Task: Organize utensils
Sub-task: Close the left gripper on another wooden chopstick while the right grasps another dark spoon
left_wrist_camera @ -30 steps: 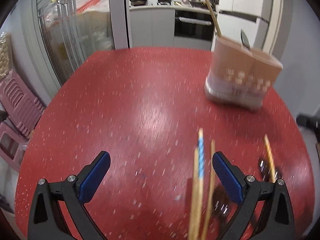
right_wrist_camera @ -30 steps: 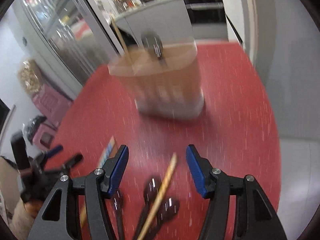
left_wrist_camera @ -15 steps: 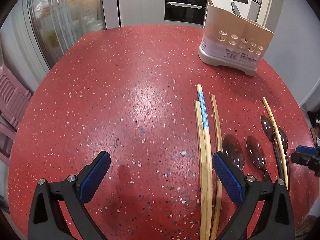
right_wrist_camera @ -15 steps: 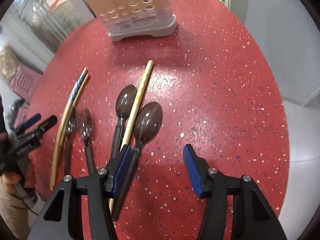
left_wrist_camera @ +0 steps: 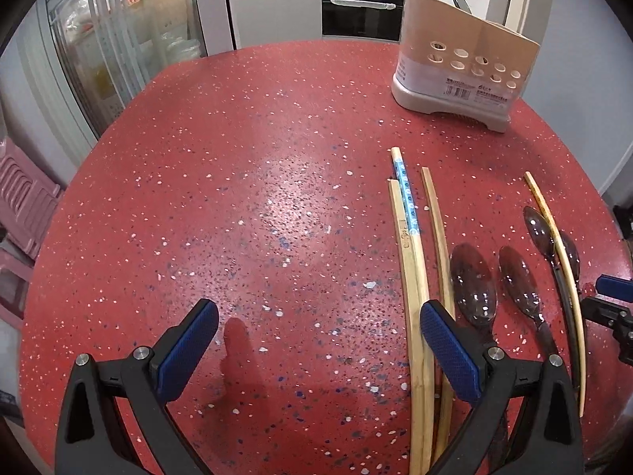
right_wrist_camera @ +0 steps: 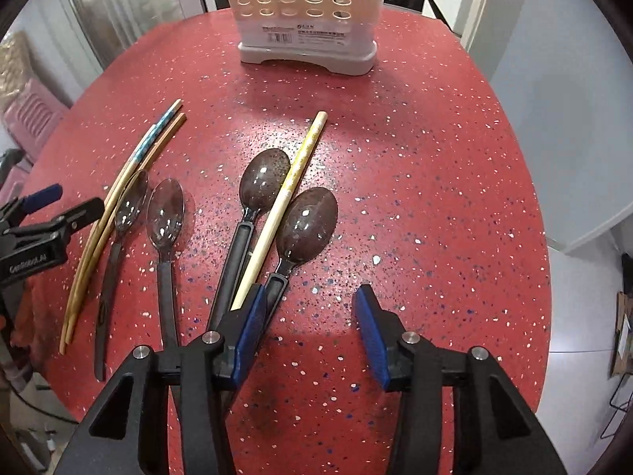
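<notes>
**Claws low over scattered utensils**

Spoons (right_wrist_camera: 306, 223) and chopsticks (left_wrist_camera: 411, 277) lie loose on the red desk (left_wrist_camera: 257, 198), the holder (right_wrist_camera: 306, 19) upright at the far edge. Right claw (right_wrist_camera: 310, 324) is closing, only bare desk between its jaws, a spoon handle just beside. Left claw (left_wrist_camera: 316, 336) gapes wide, gripping nothing, chopsticks by its right finger.

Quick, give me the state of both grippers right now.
Left gripper: open, nothing between the pads, bare table below.
Right gripper: open and closing, nothing gripped; a spoon handle lies by its left pad.
</notes>
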Tool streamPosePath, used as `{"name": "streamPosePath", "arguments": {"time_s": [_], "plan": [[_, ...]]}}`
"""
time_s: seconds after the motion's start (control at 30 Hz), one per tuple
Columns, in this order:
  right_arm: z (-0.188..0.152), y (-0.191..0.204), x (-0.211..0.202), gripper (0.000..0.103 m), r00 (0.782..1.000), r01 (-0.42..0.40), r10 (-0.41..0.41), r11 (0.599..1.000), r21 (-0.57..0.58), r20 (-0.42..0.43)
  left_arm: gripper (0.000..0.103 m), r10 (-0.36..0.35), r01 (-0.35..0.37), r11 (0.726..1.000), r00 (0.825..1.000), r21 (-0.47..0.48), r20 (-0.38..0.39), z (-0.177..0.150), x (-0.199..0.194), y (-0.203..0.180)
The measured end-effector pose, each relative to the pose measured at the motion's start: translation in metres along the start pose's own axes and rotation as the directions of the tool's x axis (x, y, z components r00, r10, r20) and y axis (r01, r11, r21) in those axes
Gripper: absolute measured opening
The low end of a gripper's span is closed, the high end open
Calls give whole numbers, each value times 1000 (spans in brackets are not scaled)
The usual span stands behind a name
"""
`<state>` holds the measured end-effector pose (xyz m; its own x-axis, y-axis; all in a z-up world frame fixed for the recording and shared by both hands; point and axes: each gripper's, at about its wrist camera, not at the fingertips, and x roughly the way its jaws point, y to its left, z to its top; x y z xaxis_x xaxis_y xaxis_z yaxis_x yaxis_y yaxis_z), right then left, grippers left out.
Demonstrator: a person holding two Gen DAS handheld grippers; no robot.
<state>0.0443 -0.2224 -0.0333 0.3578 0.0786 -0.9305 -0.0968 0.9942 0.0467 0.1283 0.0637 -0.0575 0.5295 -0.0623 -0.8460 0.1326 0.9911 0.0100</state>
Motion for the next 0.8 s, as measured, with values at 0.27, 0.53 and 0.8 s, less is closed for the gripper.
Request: {"name": "streamPosePath", "arguments": {"time_s": [0.27, 0.53, 0.8], "plan": [[1, -19, 2, 46, 1000, -25, 25, 999, -29, -1, 103, -8, 8, 1000, 1000, -3, -6, -1, 0, 12], [10, -11, 6, 46, 999, -18, 18, 1000, 8, -35, 103, -25, 26, 1000, 999, 10, -41, 5, 10, 0], [21, 9, 13, 40, 998, -15, 14, 1000, -13, -54, 103, -46, 48, 998, 997, 28, -65, 18, 9, -10]]}}
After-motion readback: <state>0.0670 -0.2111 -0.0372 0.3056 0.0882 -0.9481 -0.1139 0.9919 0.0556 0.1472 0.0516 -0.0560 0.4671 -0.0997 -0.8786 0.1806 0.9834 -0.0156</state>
